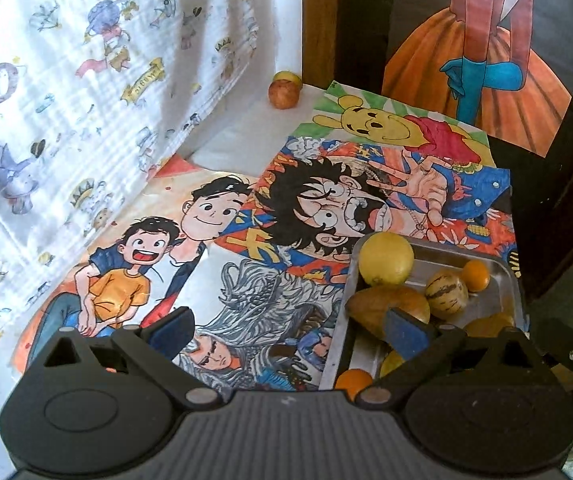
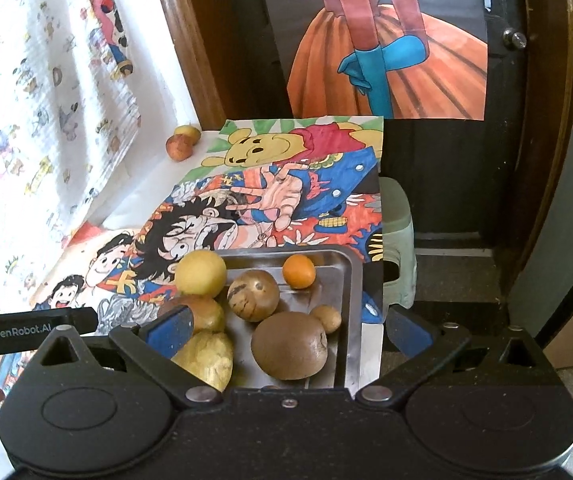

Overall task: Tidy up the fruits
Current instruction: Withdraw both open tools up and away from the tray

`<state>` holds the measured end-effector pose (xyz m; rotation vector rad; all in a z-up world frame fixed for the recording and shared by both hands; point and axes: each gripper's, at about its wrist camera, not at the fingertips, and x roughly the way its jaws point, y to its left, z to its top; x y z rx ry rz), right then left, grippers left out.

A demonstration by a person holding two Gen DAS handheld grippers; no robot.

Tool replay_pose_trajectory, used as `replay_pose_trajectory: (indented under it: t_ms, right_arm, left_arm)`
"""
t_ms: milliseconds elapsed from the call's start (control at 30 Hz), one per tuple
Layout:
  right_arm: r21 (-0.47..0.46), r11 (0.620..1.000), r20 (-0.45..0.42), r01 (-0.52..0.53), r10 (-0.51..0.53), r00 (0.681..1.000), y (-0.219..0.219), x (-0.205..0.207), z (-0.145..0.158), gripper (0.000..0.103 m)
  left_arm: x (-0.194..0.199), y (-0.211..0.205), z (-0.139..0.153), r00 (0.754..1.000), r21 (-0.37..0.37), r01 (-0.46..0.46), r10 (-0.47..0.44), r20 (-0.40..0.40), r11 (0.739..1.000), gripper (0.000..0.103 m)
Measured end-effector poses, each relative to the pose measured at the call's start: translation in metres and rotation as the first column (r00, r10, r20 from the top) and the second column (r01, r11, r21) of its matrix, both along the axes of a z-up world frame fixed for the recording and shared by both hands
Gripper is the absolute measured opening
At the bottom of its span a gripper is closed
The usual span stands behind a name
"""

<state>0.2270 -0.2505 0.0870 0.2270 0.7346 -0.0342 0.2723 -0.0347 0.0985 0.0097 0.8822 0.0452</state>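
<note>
While both grippers hang above the table empty, the fruit sits in two groups. Left gripper [image 1: 286, 332]: jaws spread wide, nothing between them. Right gripper [image 2: 288, 332]: jaws likewise spread, poised over the steel tray [image 2: 352, 276].

Count, right wrist view: seven pieces visible in the tray.
- yellow round fruit [image 2: 201, 273], at 10 o'clock
- small orange [image 2: 299, 271], at 1 o'clock
- striped tan fruit [image 2: 253, 295], centre
- large brown fruit [image 2: 289, 345], at 6 o'clock
- small brown fruit [image 2: 326, 317], beside it
- two yellowish lumps at 8 o'clock, partly hidden by a finger

Two apples [image 2: 180, 146] lie well apart at the table's far corner, touching each other.

Handling, judged: all rounded, smooth skins, prone to rolling; probably firm, moderately light. Grip across the widest middle, gently, since ripe flesh may bruise.
</note>
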Motion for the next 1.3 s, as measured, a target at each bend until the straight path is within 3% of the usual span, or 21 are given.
replay_pose_trajectory:
  t_ms: [333, 900, 1100, 1300]
  right_arm:
    - [-0.122, 0.985, 0.06, -0.123, 0.131, 0.99, 0.01, 0.004, -0.024, 0.102]
    - [-0.013, 0.994, 0.189, -0.108, 0.109, 0.976, -0.001, 0.006, -0.05, 0.102]
    - [0.086, 0.988, 0.251, -0.129, 0.103, 0.962, -0.013, -0.003, -0.06, 0.102]
    - [0.079, 0.985, 0.299, -0.151, 0.121, 0.946, -0.026, -0.033, -0.049, 0.102]
  left_arm:
    - [-0.013, 0.008, -0.023, 0.997, -0.02, -0.008, 0.009, 0.081, 1.0, 0.102]
    - [-0.028, 0.03, -0.059, 0.975, -0.124, -0.041, 0.066, 0.211, 0.991, 0.102]
    - [-0.047, 0.026, -0.063, 0.946, -0.112, -0.008, 0.044, 0.321, 0.994, 0.102]
    - [-0.091, 0.026, -0.069, 0.915, -0.147, -0.049, 0.103, 0.389, 0.988, 0.102]
